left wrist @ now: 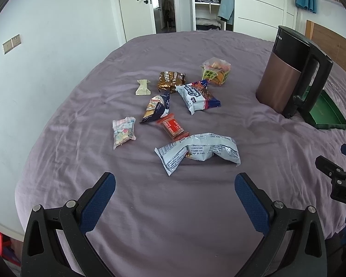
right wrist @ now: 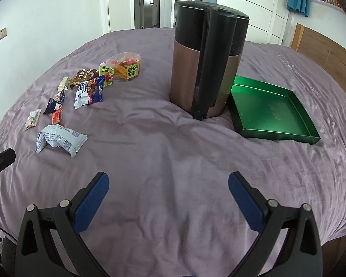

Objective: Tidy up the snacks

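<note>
Several snack packets lie scattered on a purple bedsheet (left wrist: 173, 219). Nearest my left gripper (left wrist: 174, 180) is a crumpled grey-white packet (left wrist: 198, 150); behind it are a red bar (left wrist: 173, 127), a dark blue Danisa pack (left wrist: 156, 108), a pink candy bag (left wrist: 124, 132), a blue-white cookie pack (left wrist: 196, 97), a brown pack (left wrist: 171, 80), a beige sweet (left wrist: 142, 87) and a clear tub of orange snacks (left wrist: 216, 70). Both grippers are open and hold nothing. My right gripper (right wrist: 168, 179) hovers over bare sheet, facing the green tray (right wrist: 309, 136), whose floor is bare.
A tall copper-and-black kettle (right wrist: 186, 73) stands between the snacks and the tray. Behind the bed are a white wall, a door and an open wardrobe. A wooden headboard (right wrist: 325, 50) is at the right. The bed's edge lies just below both grippers.
</note>
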### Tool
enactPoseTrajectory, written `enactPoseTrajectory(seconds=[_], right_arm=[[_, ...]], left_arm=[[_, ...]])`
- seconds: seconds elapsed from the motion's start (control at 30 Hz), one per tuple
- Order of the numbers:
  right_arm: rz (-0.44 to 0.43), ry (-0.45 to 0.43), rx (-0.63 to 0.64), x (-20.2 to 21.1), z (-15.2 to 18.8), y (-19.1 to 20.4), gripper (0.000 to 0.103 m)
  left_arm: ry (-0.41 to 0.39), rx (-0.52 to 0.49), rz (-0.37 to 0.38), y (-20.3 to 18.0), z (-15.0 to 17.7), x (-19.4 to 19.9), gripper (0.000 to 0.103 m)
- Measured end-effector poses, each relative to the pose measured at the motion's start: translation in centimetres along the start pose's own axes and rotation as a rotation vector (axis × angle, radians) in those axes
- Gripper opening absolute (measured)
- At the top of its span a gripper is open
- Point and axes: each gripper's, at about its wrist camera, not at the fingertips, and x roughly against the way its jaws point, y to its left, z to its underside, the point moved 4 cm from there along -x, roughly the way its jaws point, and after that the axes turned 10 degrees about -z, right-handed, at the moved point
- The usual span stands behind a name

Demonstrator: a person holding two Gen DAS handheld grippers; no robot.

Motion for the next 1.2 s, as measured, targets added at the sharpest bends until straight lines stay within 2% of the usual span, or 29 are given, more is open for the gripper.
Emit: enactPoseTrajectory(seconds=[1.2], right_arm=[[-0.004, 0.010, 0.016, -0.49, 0.07, 0.39, 0.103]], left_arm=[[0.013, -0.004, 0.013, -0.19, 0.07, -0.60, 0.102]])
